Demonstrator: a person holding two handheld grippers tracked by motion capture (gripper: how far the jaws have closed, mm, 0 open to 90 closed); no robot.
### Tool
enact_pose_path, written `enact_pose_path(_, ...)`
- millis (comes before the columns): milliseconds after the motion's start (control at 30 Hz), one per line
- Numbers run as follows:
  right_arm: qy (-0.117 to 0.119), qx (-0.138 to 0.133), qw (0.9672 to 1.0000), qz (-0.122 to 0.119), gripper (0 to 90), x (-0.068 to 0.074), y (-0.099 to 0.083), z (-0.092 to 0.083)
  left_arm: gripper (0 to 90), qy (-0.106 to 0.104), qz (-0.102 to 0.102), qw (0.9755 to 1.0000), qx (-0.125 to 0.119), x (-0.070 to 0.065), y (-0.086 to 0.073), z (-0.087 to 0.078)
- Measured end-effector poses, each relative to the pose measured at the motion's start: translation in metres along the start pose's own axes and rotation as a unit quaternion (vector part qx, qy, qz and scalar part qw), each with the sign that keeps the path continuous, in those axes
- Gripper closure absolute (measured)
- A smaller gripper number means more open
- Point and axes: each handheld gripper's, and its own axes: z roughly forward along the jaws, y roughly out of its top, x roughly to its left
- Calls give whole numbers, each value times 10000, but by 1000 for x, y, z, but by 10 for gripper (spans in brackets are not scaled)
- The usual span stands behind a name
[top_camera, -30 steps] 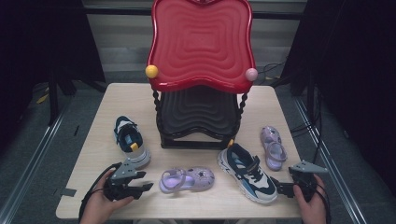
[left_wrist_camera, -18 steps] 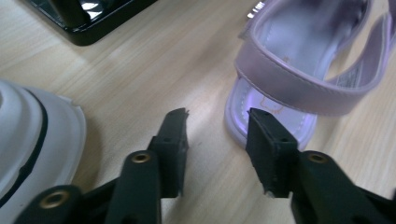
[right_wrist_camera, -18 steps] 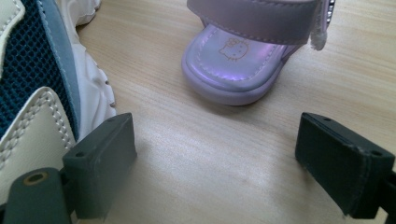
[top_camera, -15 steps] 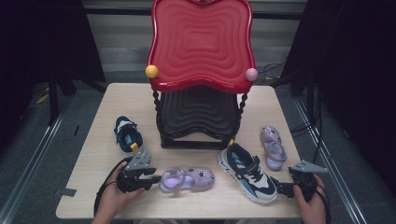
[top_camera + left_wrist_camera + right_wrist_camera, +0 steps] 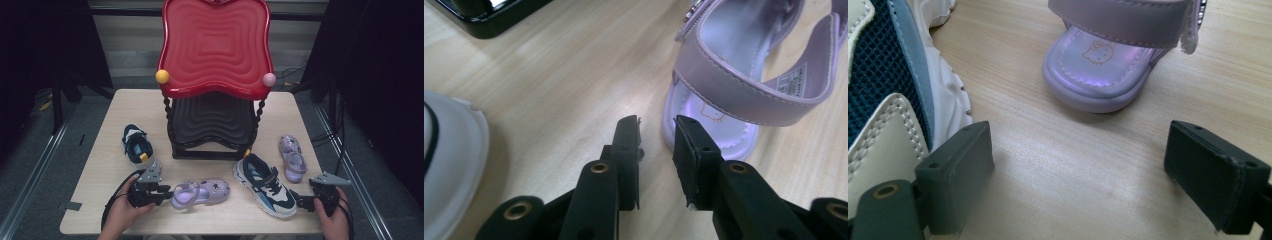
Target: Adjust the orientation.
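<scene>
Resting low on the bench [image 5: 100, 150], the left claw [image 5: 162, 192] points toward three o'clock in the high view, its tips right at the heel end of the near sandal [image 5: 201, 192]. Its jaws have just been closing and now stand a narrow gap apart. In the left gripper view the left claw [image 5: 657, 131] has nothing between the jaws but bare wood; the near sandal [image 5: 744, 85] sits at one o'clock from the tips, its sole edge just beside the right-hand jaw, and whether they touch I cannot tell.

From the high view, the near sandal lies on its sole at six o'clock of the rack [image 5: 215, 80], toe toward three o'clock. At nine o'clock of the rack's foot sits a dark sneaker [image 5: 136, 146], just above the left claw. At four o'clock lies a second sneaker [image 5: 265, 184], and beside it, farther toward three o'clock, a far sandal [image 5: 292, 157].

At five o'clock on the bench, the right claw [image 5: 299, 202] is held in a hand [image 5: 334, 217], with tips close to the second sneaker's heel. In the right gripper view the right claw [image 5: 1083, 160] gapes wide and holds nothing, the second sneaker [image 5: 883, 75] at ten o'clock by its left-hand jaw and the far sandal [image 5: 1103, 70] at twelve.
</scene>
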Motion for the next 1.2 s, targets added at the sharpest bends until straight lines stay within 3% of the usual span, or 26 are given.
enact_pose_path(133, 0, -4, 10000, -10, 116, 0, 0, 0, 748, -117, -50, 9999, 64, -4, 0, -1)
enact_pose_path(233, 1, -3, 10000, -6, 116, 0, 0, 0, 761, -91, -18, 9999, 85, -6, -1, -1)
enact_pose_path(300, 0, -1, 10000, 4, 116, 0, 0, 0, 776, -167, -108, 9998, 78, -9, -2, -1)
enact_pose_path(633, 0, 0, 10000, 3, 116, 0, 0, 0, 784, -349, -18, 9989, 310, -24, 4, 2)
enact_pose_path(800, 1, -1, 10000, -3, 116, 0, 0, 0, 789, -364, -55, 9987, 339, -24, 5, 2)
enact_pose_path(967, 0, -1, 10000, 1, 116, 0, 0, 0, 787, 65, -187, 9995, 262, -12, 5, -5)
enact_pose_path(1100, 0, -1, 10000, 4, 116, 0, 0, 0, 796, 221, -184, 9988, 398, -5, 7, 4)
enact_pose_path(1200, 0, -1, 10000, -5, 116, 0, 0, 0, 816, 182, -210, 9986, 442, -5, 7, 9)
